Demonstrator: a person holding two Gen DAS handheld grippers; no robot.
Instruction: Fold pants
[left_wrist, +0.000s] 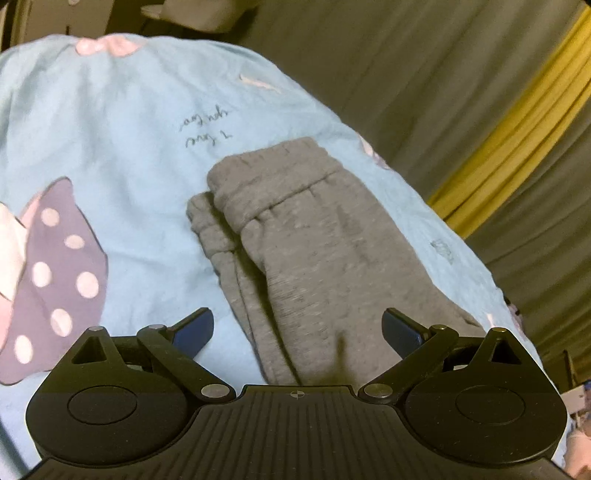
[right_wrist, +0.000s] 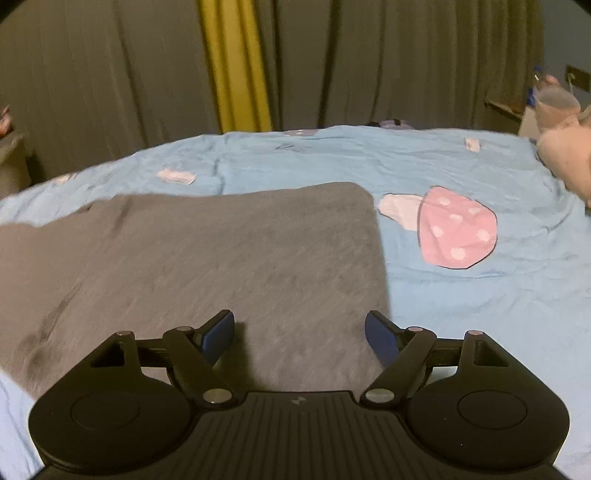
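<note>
The grey pants (left_wrist: 314, 236) lie folded on a light blue bedsheet (left_wrist: 129, 147), with the elastic waistband end at the far side in the left wrist view and a second cuffed layer showing just beside it on the left. The left gripper (left_wrist: 297, 326) hovers over the near end of the pants with its blue-padded fingers (left_wrist: 194, 328) spread wide and nothing between them. In the right wrist view the right gripper (right_wrist: 299, 332) is likewise spread wide and empty, above a broad flat grey stretch of the pants (right_wrist: 207, 266), whose right edge runs just inside the right finger.

The sheet carries printed motifs: a purple polka-dot bow (left_wrist: 55, 280) left of the pants, a pink bow (left_wrist: 107, 46) at the far edge, and a pink dotted bow (right_wrist: 456, 230) to the right of the pants in the right wrist view. A two-line handwritten-style script (left_wrist: 207, 131) is printed on the sheet beyond the waistband; it appears upside down and is too blurred to read. Dark curtains with a yellow curtain strip (right_wrist: 236, 66) hang behind the bed.
</note>
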